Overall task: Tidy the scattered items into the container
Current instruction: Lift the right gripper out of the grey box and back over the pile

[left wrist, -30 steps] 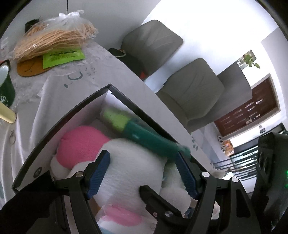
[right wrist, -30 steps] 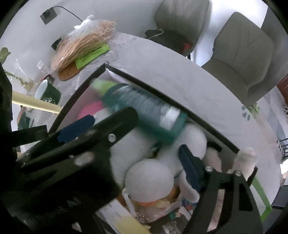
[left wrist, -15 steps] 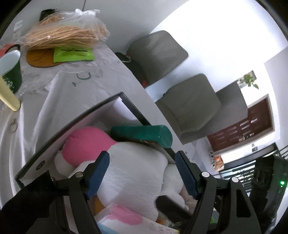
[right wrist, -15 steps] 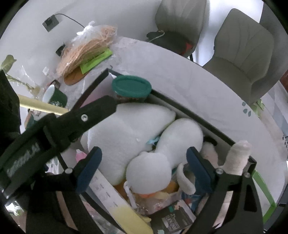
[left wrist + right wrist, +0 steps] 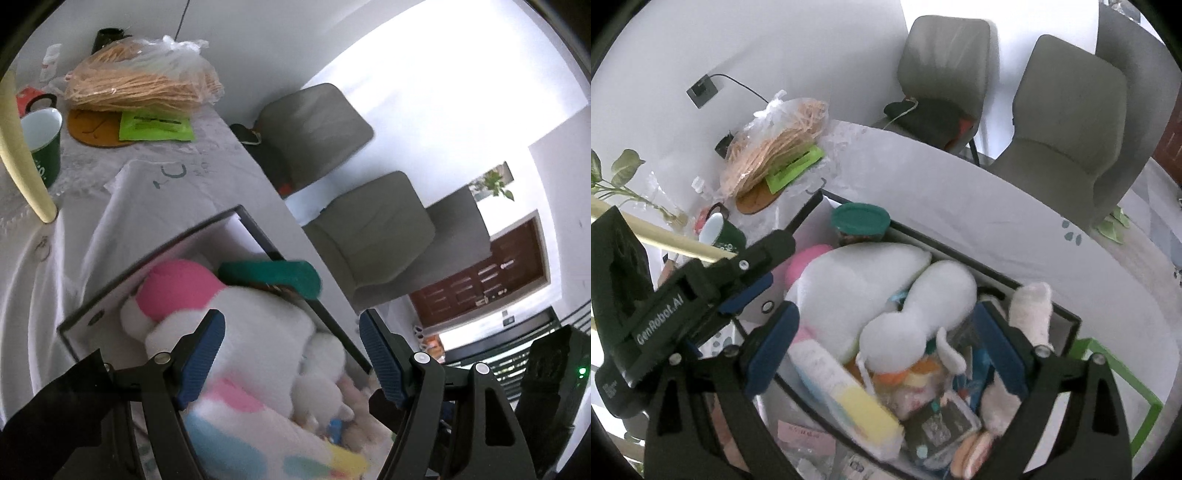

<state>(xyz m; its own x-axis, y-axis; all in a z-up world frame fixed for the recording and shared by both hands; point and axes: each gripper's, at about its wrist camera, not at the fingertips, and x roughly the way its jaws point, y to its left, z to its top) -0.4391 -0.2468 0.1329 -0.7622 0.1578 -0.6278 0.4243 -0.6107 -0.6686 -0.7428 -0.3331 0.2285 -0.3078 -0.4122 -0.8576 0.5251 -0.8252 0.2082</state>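
Note:
A black-rimmed box (image 5: pixel 993 272) (image 5: pixel 258 236) on the white table holds a big white and pink plush toy (image 5: pixel 864 288) (image 5: pixel 243 325), a green-lidded jar (image 5: pixel 860 223) (image 5: pixel 273 277) upright at its far corner, a white and yellow tube (image 5: pixel 842 387) and several small items. My right gripper (image 5: pixel 886 354) is open and empty above the box. My left gripper (image 5: pixel 291 354) is open and empty over the plush; it also shows in the right wrist view (image 5: pixel 746 280) at the box's left side.
A bag of straw-coloured strands (image 5: pixel 144 81) on a brown mat, a green card (image 5: pixel 155 127) and a green mug (image 5: pixel 42 144) stand at the table's far end. Grey chairs (image 5: pixel 1067 110) line the far side. A green frame (image 5: pixel 1119 380) lies right of the box.
The green jar has gone from lying tilted between the right gripper's fingers to standing in the box's far corner. Both grippers have pulled back and up from the box.

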